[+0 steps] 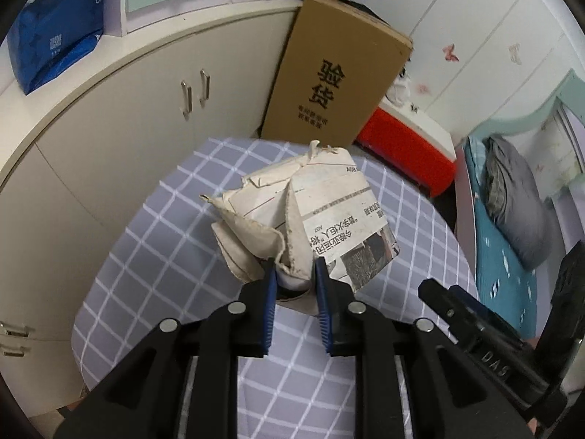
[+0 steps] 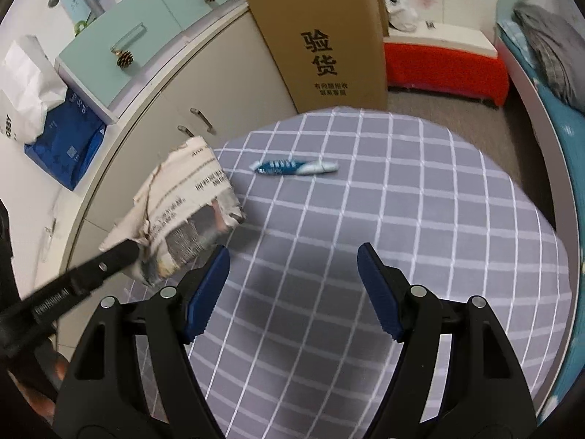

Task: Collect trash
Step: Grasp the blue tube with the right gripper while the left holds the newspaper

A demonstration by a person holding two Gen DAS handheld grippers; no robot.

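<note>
Blue-padded fingers of the left gripper (image 1: 294, 274) are clenched on the near end of a crumpled newspaper wad (image 1: 303, 216), pinching a fold of it between the 2 pads. From the left wrist view the wad hangs above the grey checked tablecloth (image 1: 153, 256), clear of it. In the right wrist view the same wad (image 2: 186, 212) sits past the left edge of the tabletop, in front of the beige cabinet doors (image 2: 234, 84), with the left gripper's black finger (image 2: 120, 256) reaching into it from the lower left. The right gripper (image 2: 292, 256) is released, its jaws spread wide with nothing between them, over the near middle of the tabletop. A flattened blue-and-white wrapper (image 2: 292, 167) lies on the cloth toward the far edge, well apart from both grippers. Beyond the far edge a tall cardboard box (image 2: 321, 40) with black printed characters stands upright against the cabinets, and a red-and-white bench (image 2: 446, 62) is on the floor to its right.
</note>
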